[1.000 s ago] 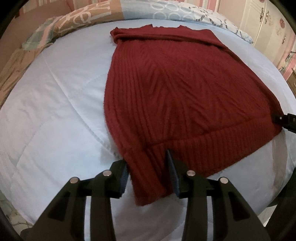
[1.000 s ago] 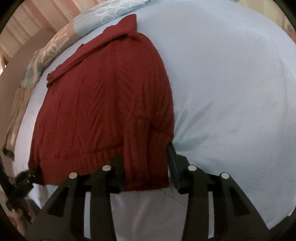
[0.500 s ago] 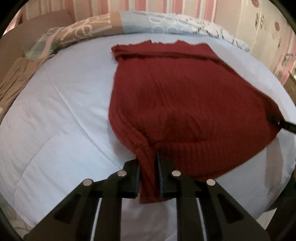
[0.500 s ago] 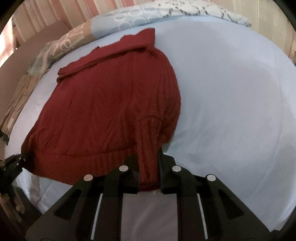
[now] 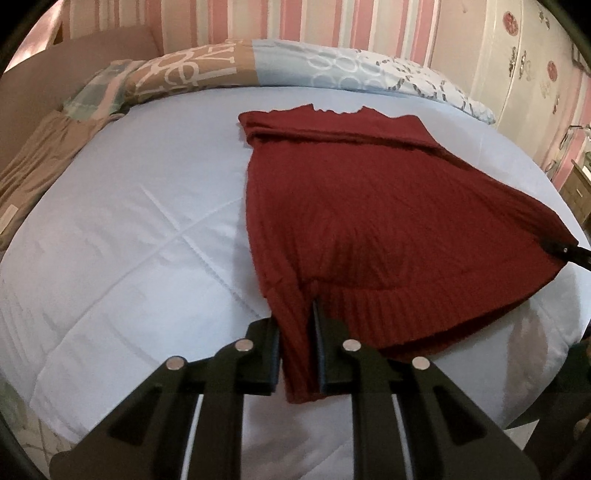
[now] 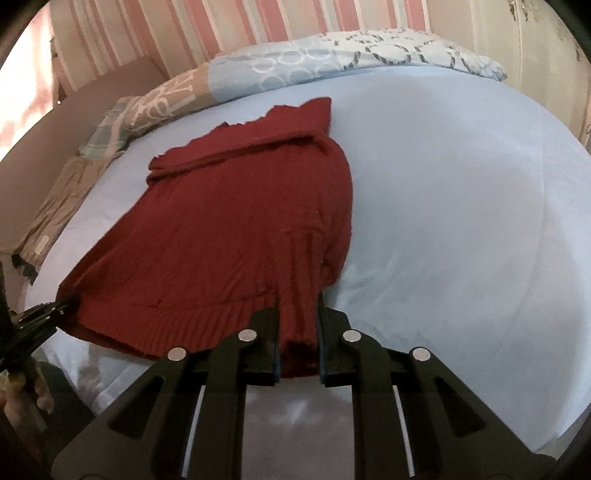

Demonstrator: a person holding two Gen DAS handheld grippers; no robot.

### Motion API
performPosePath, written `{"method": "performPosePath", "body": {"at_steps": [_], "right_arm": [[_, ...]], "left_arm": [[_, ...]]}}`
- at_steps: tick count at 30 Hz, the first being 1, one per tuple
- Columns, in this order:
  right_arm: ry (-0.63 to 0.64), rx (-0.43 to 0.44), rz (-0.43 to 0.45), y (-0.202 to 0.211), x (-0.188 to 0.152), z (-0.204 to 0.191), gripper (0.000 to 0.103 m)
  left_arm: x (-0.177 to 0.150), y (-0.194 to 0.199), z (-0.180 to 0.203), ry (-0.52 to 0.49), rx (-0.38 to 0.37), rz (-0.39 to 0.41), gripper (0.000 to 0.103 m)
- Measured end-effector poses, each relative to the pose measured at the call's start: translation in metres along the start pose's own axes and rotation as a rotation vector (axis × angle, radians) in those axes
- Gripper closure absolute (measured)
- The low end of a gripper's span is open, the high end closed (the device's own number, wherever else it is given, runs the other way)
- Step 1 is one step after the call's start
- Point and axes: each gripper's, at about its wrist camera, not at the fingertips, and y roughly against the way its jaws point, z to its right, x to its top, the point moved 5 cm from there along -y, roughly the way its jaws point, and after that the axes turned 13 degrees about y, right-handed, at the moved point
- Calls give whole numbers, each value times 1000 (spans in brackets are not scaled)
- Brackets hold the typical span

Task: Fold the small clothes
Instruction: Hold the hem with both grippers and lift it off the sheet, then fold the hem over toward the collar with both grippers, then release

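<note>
At the bottom centre of the left wrist view, the left gripper [image 5: 297, 354] has its jaws pinching a bunched strip of the red knit sweater [image 5: 369, 214] at the near hem corner, the cloth hanging down between the black pads. The right wrist view shows the same at its bottom centre: the right gripper [image 6: 298, 347] with its jaws pressed onto the other hem corner of the sweater [image 6: 236, 236], a fold of red knit squeezed between them. Each gripper also appears small at the far edge of the other's view, at the sweater's opposite corner.

Beyond the jaws, the ribbed hem is raised off the bed [image 5: 129, 240] and sags between the two grips. The body of the sweater stretches away across the pale blue quilt toward the frame centre, and its folded far end lies flat on the bed. Farther still, along the upper part of both frames, a patterned pillow [image 5: 258, 64] rests against a pink-striped wall [image 5: 332, 22].
</note>
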Motion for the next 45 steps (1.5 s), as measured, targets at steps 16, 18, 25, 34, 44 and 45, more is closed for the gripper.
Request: {"method": "performPosePath", "body": {"at_steps": [16, 18, 25, 34, 44, 45], "right_arm": [[21, -15, -51, -23, -7, 5, 89], [23, -14, -50, -24, -7, 6, 89], [36, -18, -47, -24, -9, 6, 89], [50, -25, -39, -20, -12, 6, 89], [51, -13, 15, 11, -11, 3, 89], [59, -17, 26, 13, -8, 3, 89]], "left_arm": [[-17, 1, -26, 99, -48, -88, 23], [-18, -10, -30, 145, -81, -146, 22], [-31, -33, -37, 265, -181, -285, 48], [-25, -22, -30, 183, -148, -212, 91], [-11, 36, -13, 21, -66, -19, 91], [-8, 38, -15, 14, -61, -6, 91]]}}
